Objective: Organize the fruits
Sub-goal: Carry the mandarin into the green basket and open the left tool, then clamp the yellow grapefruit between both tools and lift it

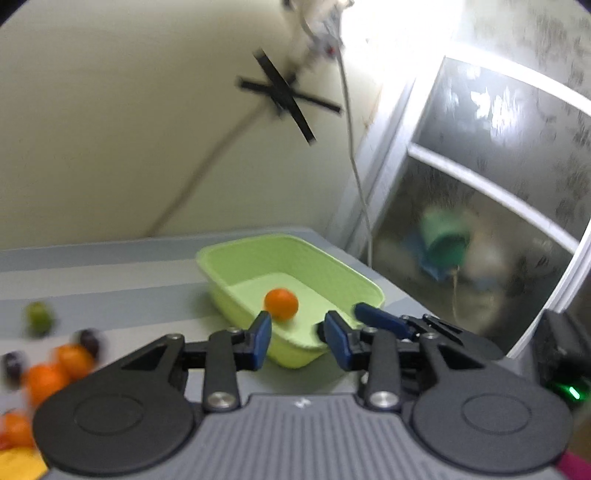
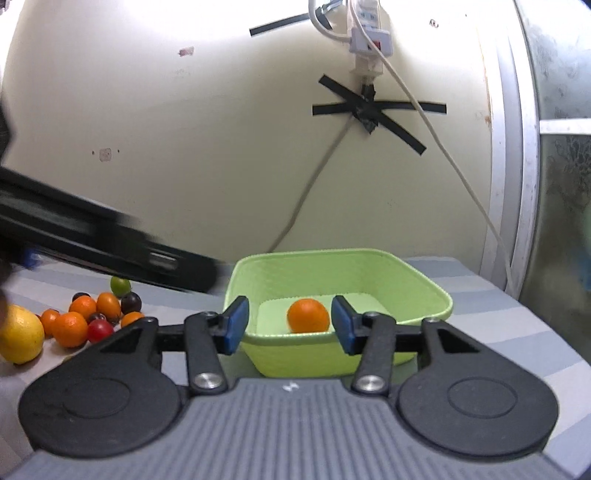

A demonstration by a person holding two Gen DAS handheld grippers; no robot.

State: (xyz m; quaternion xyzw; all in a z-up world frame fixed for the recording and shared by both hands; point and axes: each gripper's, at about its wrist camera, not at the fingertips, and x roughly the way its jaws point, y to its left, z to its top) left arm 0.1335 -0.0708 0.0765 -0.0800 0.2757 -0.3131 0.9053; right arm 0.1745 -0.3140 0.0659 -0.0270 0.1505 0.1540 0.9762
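Nearest the right wrist camera, the right gripper (image 2: 289,325) holds its blue-padded fingers (image 2: 236,325) apart with nothing between them, poised over the near wall of a light green rectangular plastic tub (image 2: 424,291). In the left wrist view the left gripper (image 1: 298,341) also has its fingers (image 1: 261,339) parted by a gap, empty, just at the tub's (image 1: 221,269) near corner; the right gripper's blue fingertip (image 1: 380,315) shows beside them at the tub's rim. One round orange fruit (image 2: 308,315) lies on the tub's floor, alone inside it. The tub stands on a bench covered in grey and pale blue striped cloth (image 2: 498,314). To the left on the cloth lies a cluster of small fruits (image 2: 92,314), orange, dark purple and red, with a large yellow lemon (image 2: 18,334) at its near edge and a small green fruit (image 2: 120,286) at its far edge. Beyond, a cream wall (image 2: 184,147) carries crossed strips of black tape (image 2: 369,110) and a white power strip (image 2: 365,33) with cables hanging down.
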